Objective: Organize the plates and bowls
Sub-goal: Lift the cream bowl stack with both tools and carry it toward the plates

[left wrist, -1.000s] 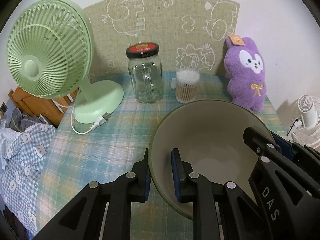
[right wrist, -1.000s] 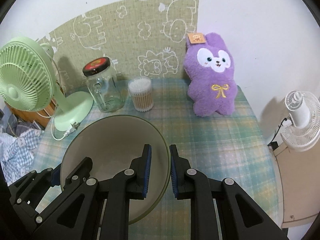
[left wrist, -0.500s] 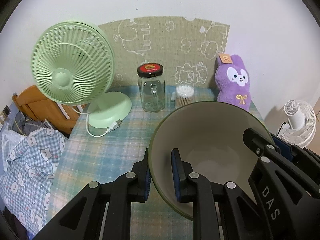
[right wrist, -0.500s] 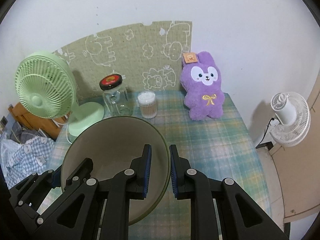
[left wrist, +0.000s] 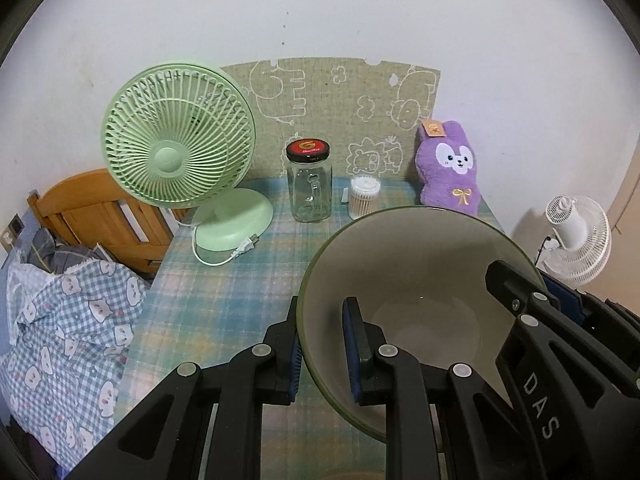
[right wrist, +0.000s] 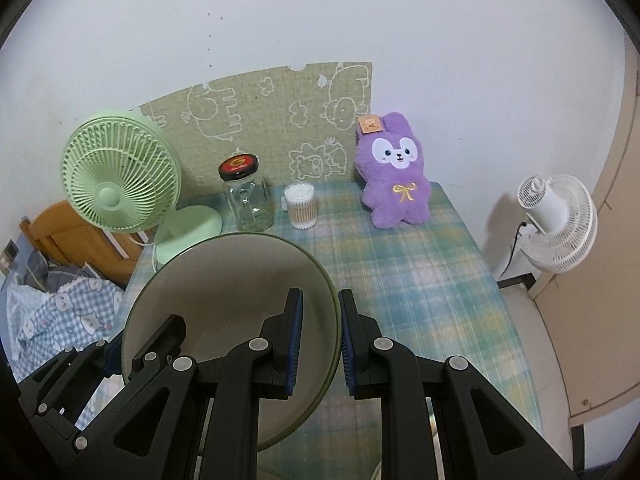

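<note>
I hold one big bowl (left wrist: 416, 280) with both my tools. It is up in the air over the table (left wrist: 224, 288). The bowl is pale inside with a green rim.

My left gripper (left wrist: 322, 344) pinches the bowl's left rim, at about 9 o'clock on the bowl. One pad is inside the bowl and one is outside, pressed on the wall. My right gripper (right wrist: 319, 338) pinches the rim on the other side, at about 3 o'clock, one pad in and one pad out. In the left view I see the right tool at 4 o'clock, reaching into the bowl.

The table has a blue and green check cloth. At the back, from 10 o'clock to 1 o'clock in the left view, stand a green fan (left wrist: 178, 140), a glass jar (left wrist: 309, 188) with a red and black lid, a tub of cotton swabs (left wrist: 364, 197) and a purple bunny (left wrist: 450, 170). The jar and the swabs are close to each other. A white fan (right wrist: 554, 226) stands off the table at 3 o'clock.
</note>
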`<state>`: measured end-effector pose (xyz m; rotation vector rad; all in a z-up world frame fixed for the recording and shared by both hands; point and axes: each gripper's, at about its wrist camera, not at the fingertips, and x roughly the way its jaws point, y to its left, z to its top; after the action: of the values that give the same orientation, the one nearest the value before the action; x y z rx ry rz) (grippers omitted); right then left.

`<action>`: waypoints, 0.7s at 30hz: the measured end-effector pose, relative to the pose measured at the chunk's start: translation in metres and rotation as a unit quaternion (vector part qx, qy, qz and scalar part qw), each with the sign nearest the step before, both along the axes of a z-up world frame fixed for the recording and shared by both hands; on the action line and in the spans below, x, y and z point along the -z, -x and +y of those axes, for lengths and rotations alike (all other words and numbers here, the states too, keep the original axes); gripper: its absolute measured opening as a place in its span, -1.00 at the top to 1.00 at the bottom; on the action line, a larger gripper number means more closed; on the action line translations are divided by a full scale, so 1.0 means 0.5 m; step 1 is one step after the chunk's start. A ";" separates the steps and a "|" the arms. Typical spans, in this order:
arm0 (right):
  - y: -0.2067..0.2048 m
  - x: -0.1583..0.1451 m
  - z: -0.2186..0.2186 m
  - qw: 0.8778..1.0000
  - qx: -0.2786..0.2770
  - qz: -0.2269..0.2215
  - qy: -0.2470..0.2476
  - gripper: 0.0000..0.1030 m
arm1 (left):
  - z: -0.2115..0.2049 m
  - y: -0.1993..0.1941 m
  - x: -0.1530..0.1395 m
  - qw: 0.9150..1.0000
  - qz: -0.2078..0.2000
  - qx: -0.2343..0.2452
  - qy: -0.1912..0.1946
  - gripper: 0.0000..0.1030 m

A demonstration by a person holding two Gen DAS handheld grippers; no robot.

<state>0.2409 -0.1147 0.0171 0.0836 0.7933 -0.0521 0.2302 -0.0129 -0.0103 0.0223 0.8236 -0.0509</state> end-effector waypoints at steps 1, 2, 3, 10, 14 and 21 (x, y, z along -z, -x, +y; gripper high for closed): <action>0.011 -0.003 0.004 1.000 0.002 -0.002 0.001 0.59 | 0.004 0.009 -0.003 1.000 -0.002 0.002 0.001 0.69; 0.020 -0.006 0.007 1.000 0.004 -0.003 0.001 0.59 | 0.008 0.018 -0.005 1.000 -0.003 0.004 0.002 0.69; 0.031 -0.009 0.011 1.000 0.006 -0.005 0.002 0.59 | 0.011 0.024 -0.007 1.000 -0.004 0.006 0.002 0.70; 0.093 -0.021 0.032 1.000 0.017 -0.012 0.007 0.59 | 0.035 0.075 -0.017 1.000 -0.007 0.015 0.010 0.69; 0.127 -0.022 0.041 1.000 0.022 -0.013 0.007 0.59 | 0.045 0.102 -0.019 1.000 -0.012 0.022 0.008 0.69; 0.166 -0.015 0.052 0.999 0.029 -0.012 0.010 0.59 | 0.053 0.137 -0.010 0.999 -0.007 0.029 0.011 0.69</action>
<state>0.1581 -0.0887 0.0245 0.0890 0.7669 -0.1144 0.1616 0.0136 -0.0051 0.0263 0.8076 -0.1144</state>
